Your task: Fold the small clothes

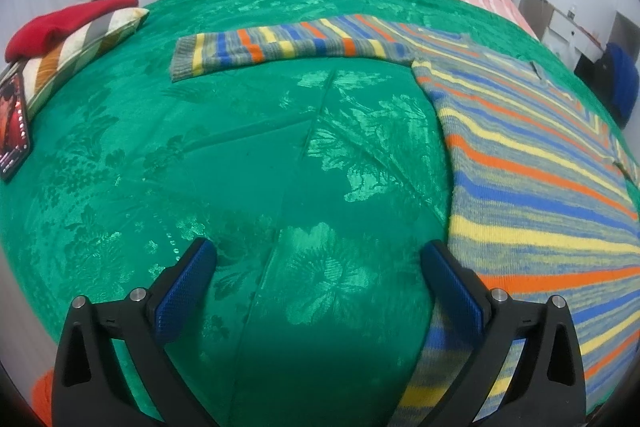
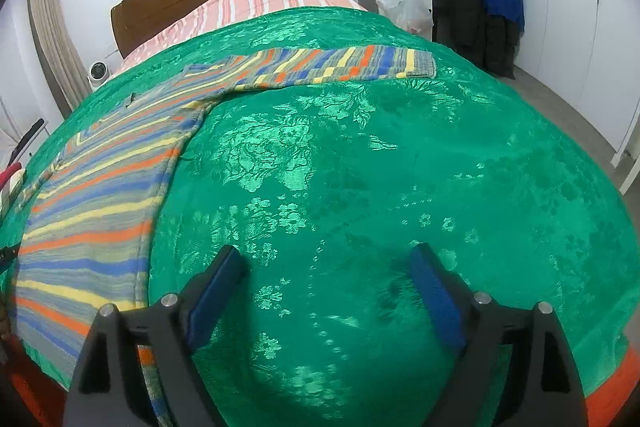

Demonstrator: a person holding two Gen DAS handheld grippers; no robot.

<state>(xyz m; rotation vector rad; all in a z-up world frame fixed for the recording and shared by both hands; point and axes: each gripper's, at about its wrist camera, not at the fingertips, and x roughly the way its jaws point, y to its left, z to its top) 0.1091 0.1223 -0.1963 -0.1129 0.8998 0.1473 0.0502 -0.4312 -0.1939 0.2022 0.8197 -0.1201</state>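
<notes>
So green bedspread point(image 1: 248, 147) covered the bed, w/ striped sweater point(image 1: 540, 163) laid flat on it, both sleeves spread out to the sides. Left gripper point(image 1: 320, 255) hung just beside the sweater's edge, jaws wide apart, nothing betw them. Right gripper point(image 2: 330, 261) likewise spread wide, empty, over bare spread

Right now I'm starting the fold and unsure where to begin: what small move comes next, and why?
Probably bring the left hand-held gripper right onto the striped sweater hem. Both hand-held grippers are open over bare green bedspread; the right hand-held gripper holds nothing, and the sweater lies spread flat, sleeves out.
</notes>
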